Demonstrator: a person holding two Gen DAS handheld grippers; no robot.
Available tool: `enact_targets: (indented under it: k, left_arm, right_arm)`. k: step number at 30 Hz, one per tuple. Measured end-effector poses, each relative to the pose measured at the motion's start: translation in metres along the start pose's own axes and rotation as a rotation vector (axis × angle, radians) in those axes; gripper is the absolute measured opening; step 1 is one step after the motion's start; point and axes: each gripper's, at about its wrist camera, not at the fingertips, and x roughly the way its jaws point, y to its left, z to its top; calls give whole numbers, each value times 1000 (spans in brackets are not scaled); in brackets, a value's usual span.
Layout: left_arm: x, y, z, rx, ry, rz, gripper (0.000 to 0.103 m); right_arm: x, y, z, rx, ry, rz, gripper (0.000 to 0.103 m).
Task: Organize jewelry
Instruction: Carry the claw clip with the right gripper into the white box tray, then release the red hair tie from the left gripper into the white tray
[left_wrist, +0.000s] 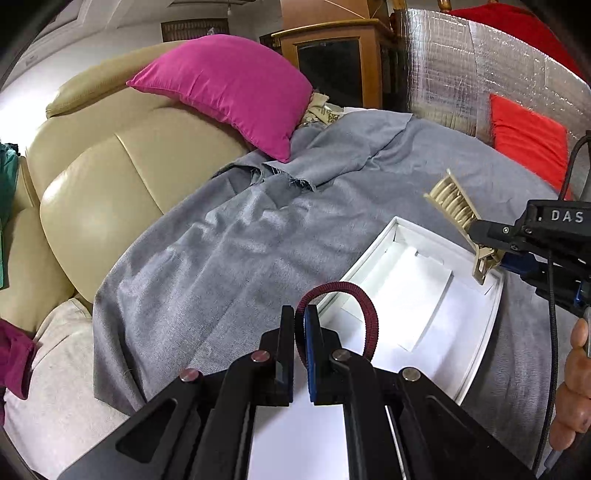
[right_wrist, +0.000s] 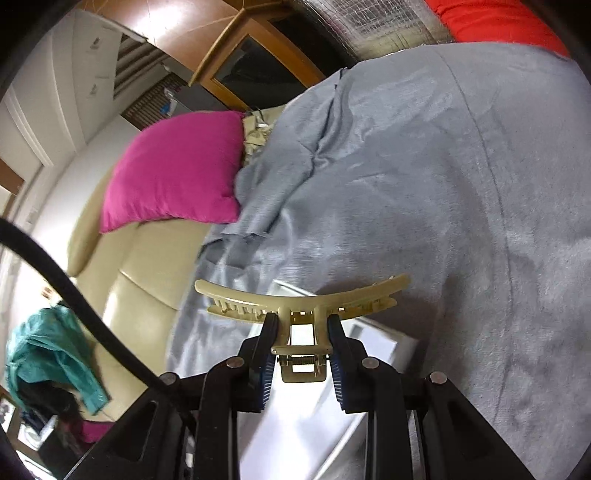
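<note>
My left gripper (left_wrist: 300, 314) is shut on a dark red ribbed hair band (left_wrist: 370, 317), whose loop hangs over the near corner of a white open box (left_wrist: 491, 314) lying on grey cloth. My right gripper (right_wrist: 302, 321) is shut on the handles of a beige claw hair clip (right_wrist: 301, 301). In the left wrist view that hair clip (left_wrist: 456, 206) hangs over the box's far right corner, held by the right gripper (left_wrist: 484, 242). In the right wrist view the white box (right_wrist: 384, 341) lies just below the clip. A white insert (left_wrist: 406, 295) lies inside the box.
Grey cloth (left_wrist: 229, 236) covers the seat. A beige leather sofa (left_wrist: 96, 192) with a magenta cushion (left_wrist: 229, 88) stands to the left, a red cushion (left_wrist: 528, 140) at the far right. A person's hand (left_wrist: 574, 384) holds the right tool. A teal garment (right_wrist: 55, 354) lies far left.
</note>
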Motion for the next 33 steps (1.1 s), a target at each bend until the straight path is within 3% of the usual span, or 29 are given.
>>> enact_targets:
  k: [12, 23, 25, 27, 33]
  left_arm:
    - [25, -7, -5, 28, 64, 17, 5]
    - [65, -19, -20, 41, 233, -7, 6]
    - [68, -22, -22, 54, 233, 3, 6]
    - [68, -23, -22, 60, 234, 5, 11]
    - [67, -16, -18, 4, 255, -48, 20]
  right_arm:
    - [13, 2, 7, -73, 26, -77, 28]
    - [17, 2, 5, -85, 73, -111, 29]
    - [17, 4, 4, -86, 84, -111, 36]
    - [15, 5, 4, -77, 83, -88, 51]
    - [2, 14, 2, -102, 69, -59, 51]
